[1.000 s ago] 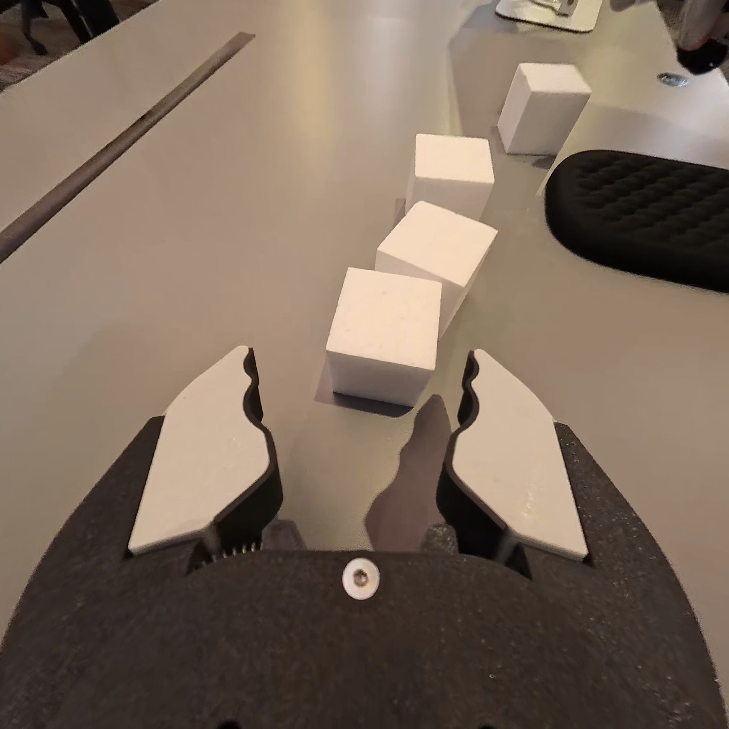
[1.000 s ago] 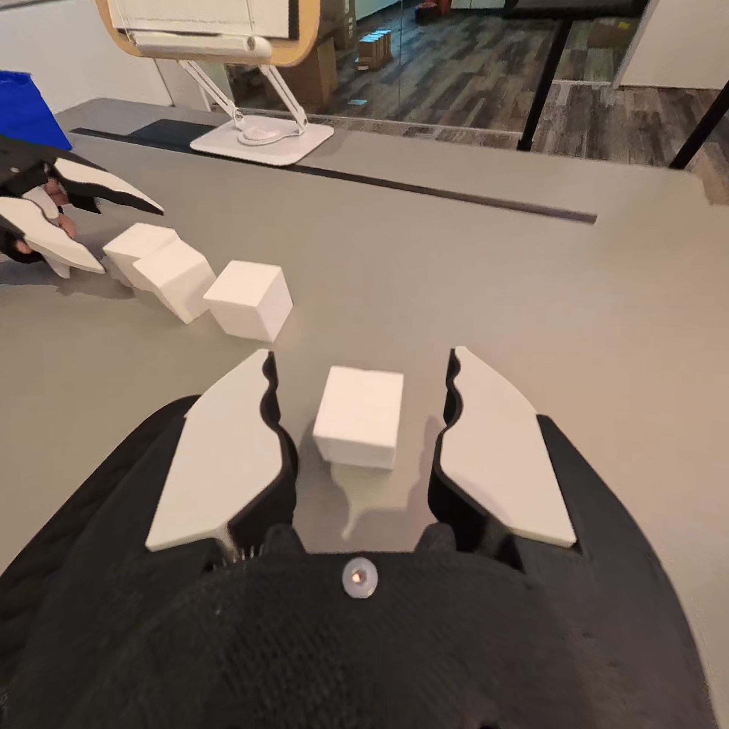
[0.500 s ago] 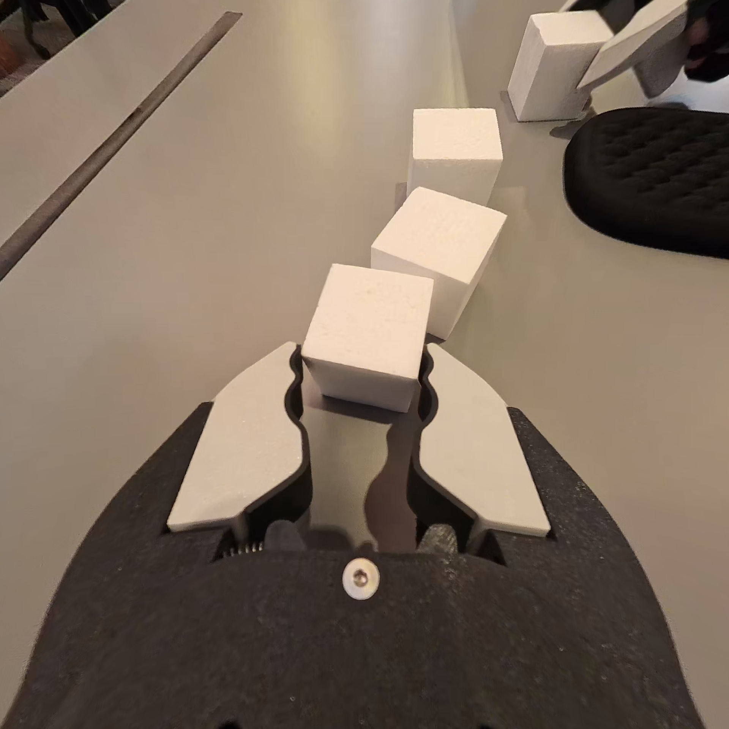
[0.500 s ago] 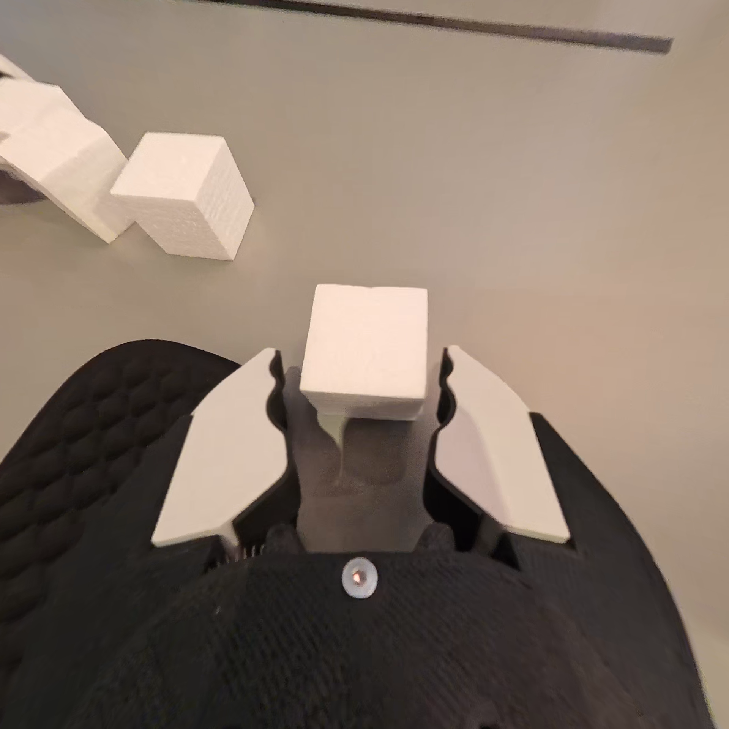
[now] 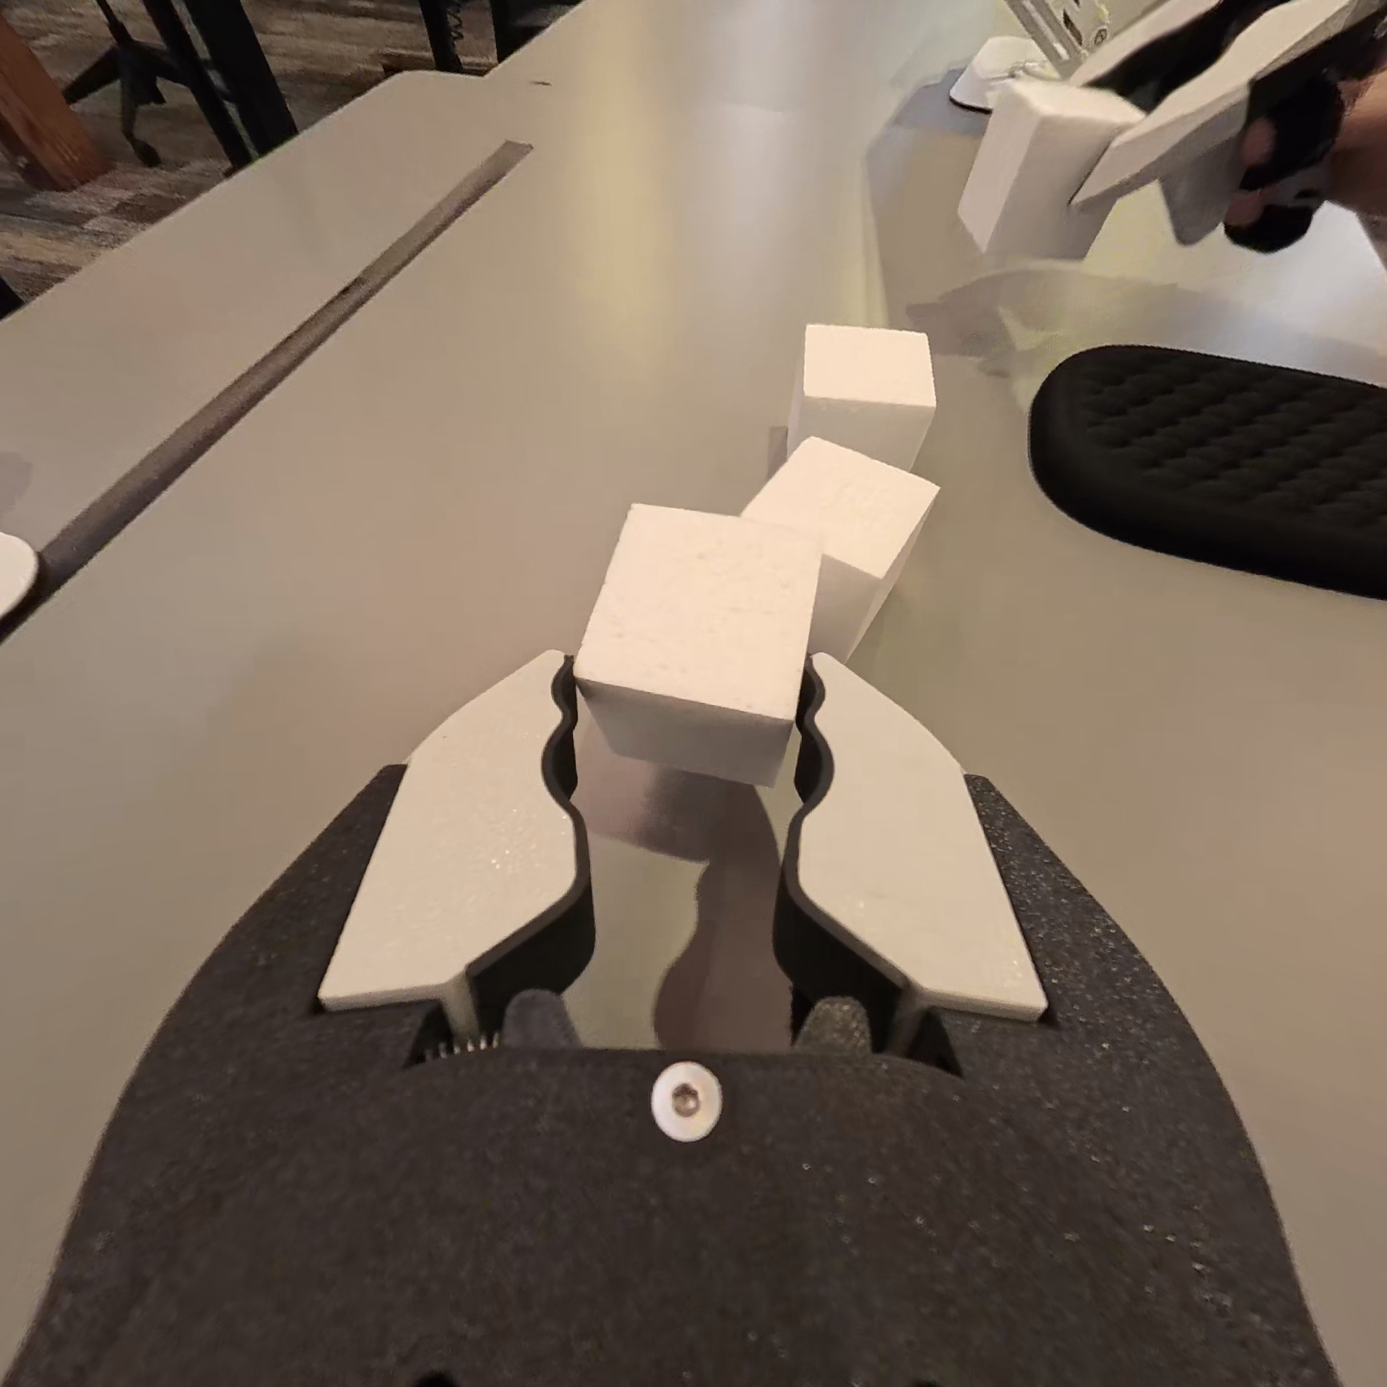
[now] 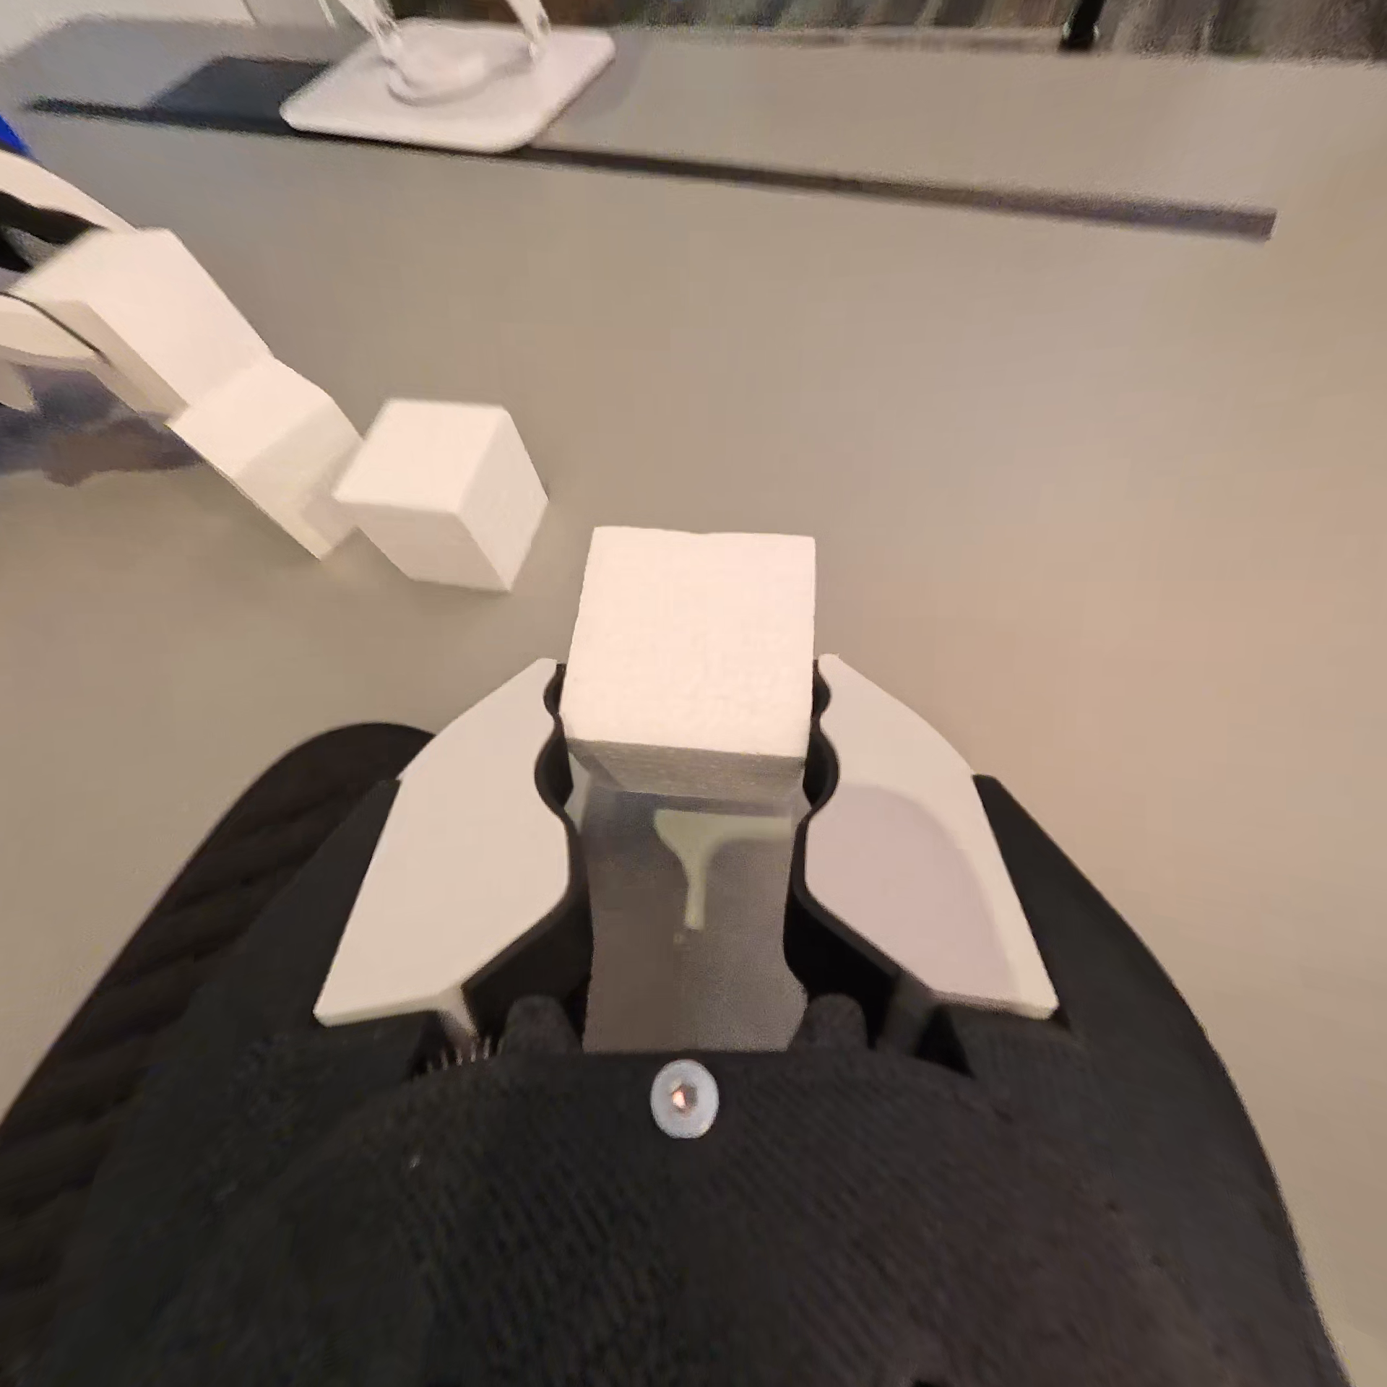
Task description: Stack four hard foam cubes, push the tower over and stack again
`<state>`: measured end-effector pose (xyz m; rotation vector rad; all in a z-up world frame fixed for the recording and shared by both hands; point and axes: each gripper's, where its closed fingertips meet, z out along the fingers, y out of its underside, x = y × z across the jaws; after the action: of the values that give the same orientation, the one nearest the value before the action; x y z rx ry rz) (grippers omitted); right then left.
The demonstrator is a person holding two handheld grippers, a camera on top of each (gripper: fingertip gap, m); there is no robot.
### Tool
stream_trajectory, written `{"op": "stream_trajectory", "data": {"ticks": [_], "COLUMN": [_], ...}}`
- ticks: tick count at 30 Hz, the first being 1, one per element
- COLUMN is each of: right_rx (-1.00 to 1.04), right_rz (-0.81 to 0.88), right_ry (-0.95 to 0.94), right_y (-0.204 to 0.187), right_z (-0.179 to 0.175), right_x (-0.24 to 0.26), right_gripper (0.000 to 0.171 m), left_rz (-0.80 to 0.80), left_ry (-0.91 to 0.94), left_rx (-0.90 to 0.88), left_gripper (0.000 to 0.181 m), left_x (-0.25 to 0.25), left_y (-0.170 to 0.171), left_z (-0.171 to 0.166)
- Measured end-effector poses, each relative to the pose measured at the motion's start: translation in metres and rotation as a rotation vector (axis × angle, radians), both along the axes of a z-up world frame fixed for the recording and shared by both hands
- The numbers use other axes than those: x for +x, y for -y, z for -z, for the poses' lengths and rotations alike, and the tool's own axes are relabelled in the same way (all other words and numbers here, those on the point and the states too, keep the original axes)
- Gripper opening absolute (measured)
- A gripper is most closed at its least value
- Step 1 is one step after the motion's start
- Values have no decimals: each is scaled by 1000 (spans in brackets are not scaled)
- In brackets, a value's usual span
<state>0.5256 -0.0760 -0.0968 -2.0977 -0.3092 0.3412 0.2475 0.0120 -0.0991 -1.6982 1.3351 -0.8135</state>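
Both tools (image 5: 687, 694) (image 6: 687, 698) grip cubes (image 5: 694, 638) (image 6: 690, 645); table (image 5: 375, 563) open left.

Warm indoor light from above. Broad soft glare streak down the surface (image 5: 713, 188) in my left view. Soft shadows under my left claw (image 5: 687, 683) and its cube (image 5: 694, 638). Right view motion-blurred, worst at top and left edges; stand base (image 6: 450, 82) smeared. Wide-angle bends the edges in both.
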Motion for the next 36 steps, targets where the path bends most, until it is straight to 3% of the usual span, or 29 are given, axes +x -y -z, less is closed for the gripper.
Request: {"op": "stream_trajectory", "data": {"ticks": [6, 13, 18, 21, 24, 31, 36], "right_rx": [110, 169, 169, 110, 29, -80, 2], "right_rz": [-129, -294, -591, -797, -898, -923, -903], "right_ry": [-39, -81, -114, -125, -76, 42, 51], "right_y": [-17, -28, -35, -38, -45, -54, -50], "right_z": [-58, -89, -100, -93, -69, -12, -21], "right_x": [-28, -68, -131, -178, -209, -224, -212], "right_gripper": [61, 61, 61, 61, 61, 61, 76], "left_rz": [-5, -6, -38, -69, -104, -119, -77], "left_ry": [13, 2, 4, 22, 35, 222, 214], "left_rx": [20, 26, 26, 38, 64, 25, 58], "left_gripper": [56, 56, 56, 56, 56, 56, 56], "left_x": [-10, -15, -27, -40, -56, -70, -52], "left_y": [-1, 0, -8, -15, -21, -12, 6], "left_z": [-17, -20, -25, -36, -50, -100, -119]}}
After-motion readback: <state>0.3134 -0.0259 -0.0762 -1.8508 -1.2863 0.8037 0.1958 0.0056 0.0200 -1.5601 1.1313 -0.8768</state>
